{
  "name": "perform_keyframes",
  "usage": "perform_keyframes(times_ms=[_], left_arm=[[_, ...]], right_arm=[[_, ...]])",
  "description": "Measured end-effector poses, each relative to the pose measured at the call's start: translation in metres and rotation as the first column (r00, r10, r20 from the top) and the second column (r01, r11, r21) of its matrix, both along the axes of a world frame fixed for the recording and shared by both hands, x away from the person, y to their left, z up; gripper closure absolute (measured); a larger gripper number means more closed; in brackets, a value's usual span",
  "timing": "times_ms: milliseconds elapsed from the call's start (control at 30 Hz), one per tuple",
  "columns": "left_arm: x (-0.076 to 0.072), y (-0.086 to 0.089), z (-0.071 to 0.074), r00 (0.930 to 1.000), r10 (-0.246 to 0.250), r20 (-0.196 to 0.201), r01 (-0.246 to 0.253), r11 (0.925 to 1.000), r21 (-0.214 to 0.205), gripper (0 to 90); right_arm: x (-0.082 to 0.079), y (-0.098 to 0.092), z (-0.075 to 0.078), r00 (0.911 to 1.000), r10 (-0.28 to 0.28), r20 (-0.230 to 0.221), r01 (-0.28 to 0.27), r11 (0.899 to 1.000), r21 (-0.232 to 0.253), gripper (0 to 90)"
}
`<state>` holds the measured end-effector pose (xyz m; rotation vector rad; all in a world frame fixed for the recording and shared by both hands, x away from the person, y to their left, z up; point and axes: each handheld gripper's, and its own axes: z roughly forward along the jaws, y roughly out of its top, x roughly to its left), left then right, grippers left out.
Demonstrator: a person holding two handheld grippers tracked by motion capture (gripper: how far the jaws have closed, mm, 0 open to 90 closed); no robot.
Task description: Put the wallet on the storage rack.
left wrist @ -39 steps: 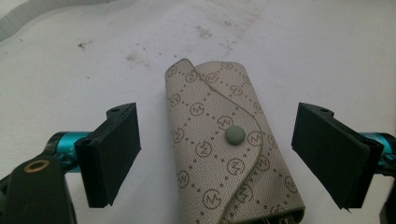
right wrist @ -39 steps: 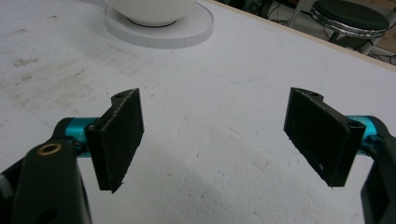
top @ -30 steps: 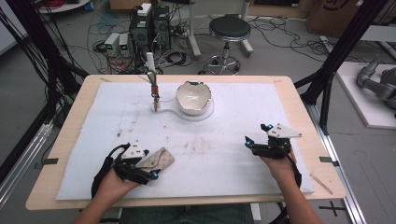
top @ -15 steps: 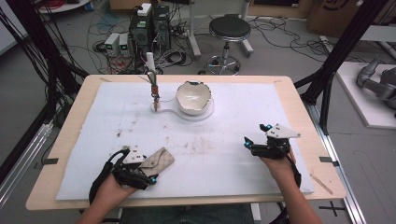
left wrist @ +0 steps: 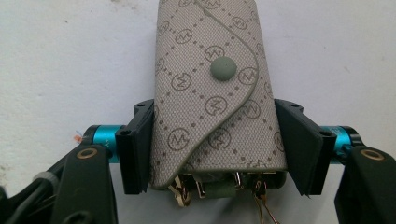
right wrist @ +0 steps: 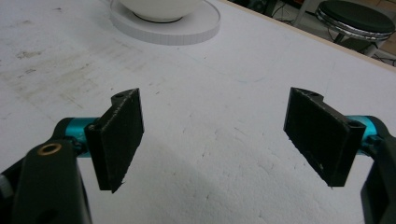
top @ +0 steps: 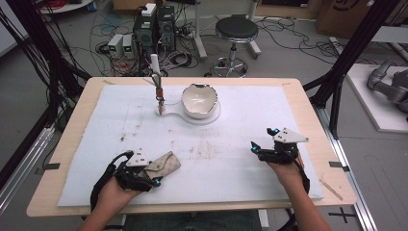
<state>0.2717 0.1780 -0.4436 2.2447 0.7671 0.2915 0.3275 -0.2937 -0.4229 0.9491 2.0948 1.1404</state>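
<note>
A white foam mat [top: 231, 144] covers the table, a white bowl [top: 199, 100] at its far middle. Near the front left, the left gripper [left wrist: 215, 144] clamps the key pouch [left wrist: 212, 93] between both jaws. The right gripper [right wrist: 212, 135] rests wide apart, holding nothing.

A grey key pouch [left wrist: 215, 88] with a round snap lies flat on the white desk [top: 240, 159], flap shut, keys poking out.

Woven cloth key pouch [left wrist: 215, 93], gold metal clips [left wrist: 183, 195].
</note>
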Motion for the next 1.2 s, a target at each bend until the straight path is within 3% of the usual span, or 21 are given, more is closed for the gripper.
perform_keyframes(times_ms=[367,533,967,1200], left_arm=[[0.011,-0.006,0.020,0.9978,-0.021,0.064,0.024,0.9990,-0.039,35.4],[0.025,-0.013,0.032,0.9957,-0.037,0.085,0.040,0.9986,-0.034,35.5],[0.065,-0.036,0.083,0.9871,-0.051,0.151,0.059,0.9970,-0.049,35.5],[0.086,-0.048,0.101,0.9832,-0.056,0.174,0.060,0.9981,-0.017,35.5]], right_arm=[[-0.004,0.000,-0.002,1.0000,0.003,-0.004,-0.003,1.000,-0.010,20.4],[-0.011,-0.001,-0.002,1.0000,0.005,-0.007,-0.005,1.000,-0.011,20.4],[-0.014,-0.007,-0.002,0.9999,-0.011,-0.003,0.011,1.000,-0.005,20.4],[-0.011,-0.005,-0.004,0.9999,0.007,-0.010,-0.007,1.000,-0.002,20.4]])
